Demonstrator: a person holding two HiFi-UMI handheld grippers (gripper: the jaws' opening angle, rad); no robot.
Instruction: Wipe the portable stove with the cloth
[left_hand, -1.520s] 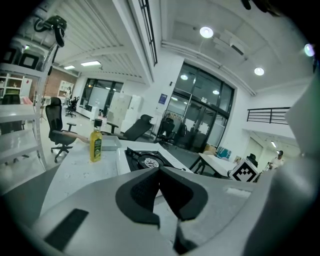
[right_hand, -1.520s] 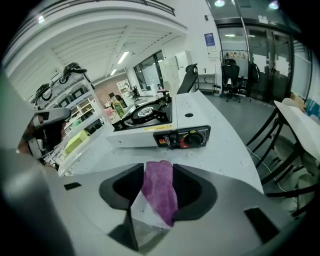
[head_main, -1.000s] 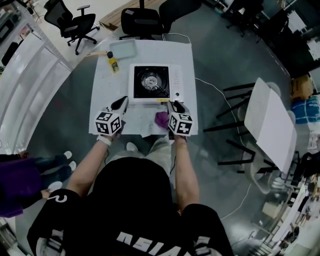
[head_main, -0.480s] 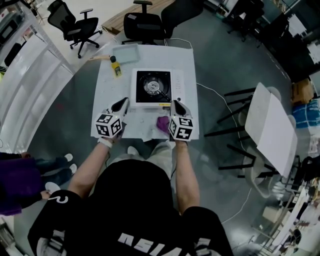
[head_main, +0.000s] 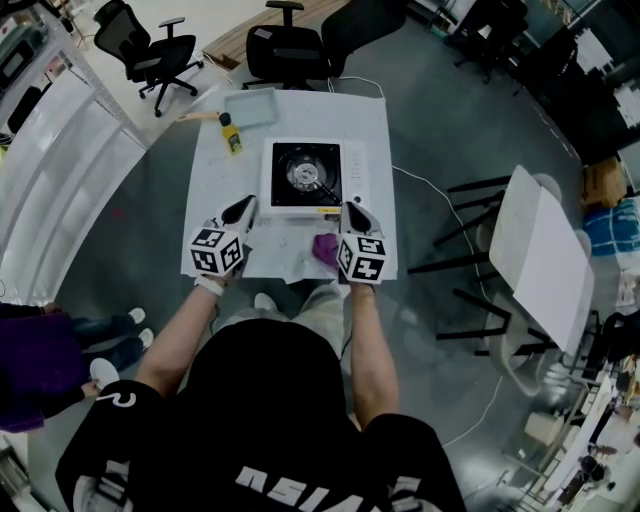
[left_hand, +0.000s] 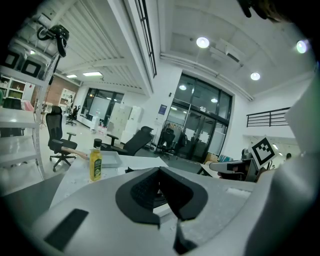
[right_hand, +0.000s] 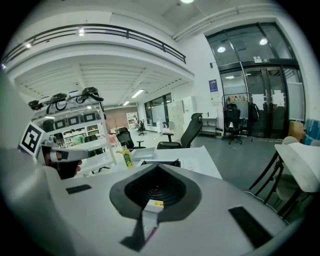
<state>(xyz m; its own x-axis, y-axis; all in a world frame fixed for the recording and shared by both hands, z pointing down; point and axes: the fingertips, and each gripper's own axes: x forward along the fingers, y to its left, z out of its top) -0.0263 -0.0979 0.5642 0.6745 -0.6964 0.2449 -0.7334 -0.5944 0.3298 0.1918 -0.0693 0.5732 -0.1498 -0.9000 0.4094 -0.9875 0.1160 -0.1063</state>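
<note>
Right gripper jaws closed since earlier; cloth lies just beside.

The person bends forward with both arms stretched out ahead, elbows slightly bent. The left forearm slants inward from shoulder to wrist, while the right forearm runs almost straight ahead. Both hands are mostly hidden under the grippers they hold. The left gripper points forward and slightly down, with its tip turned a little toward the middle and its marker cube facing up. Its jaws are closed together. The right gripper is held alongside it, well apart from it, at about the same reach and tipped somewhat further down. Its jaws are also pressed together.
</note>
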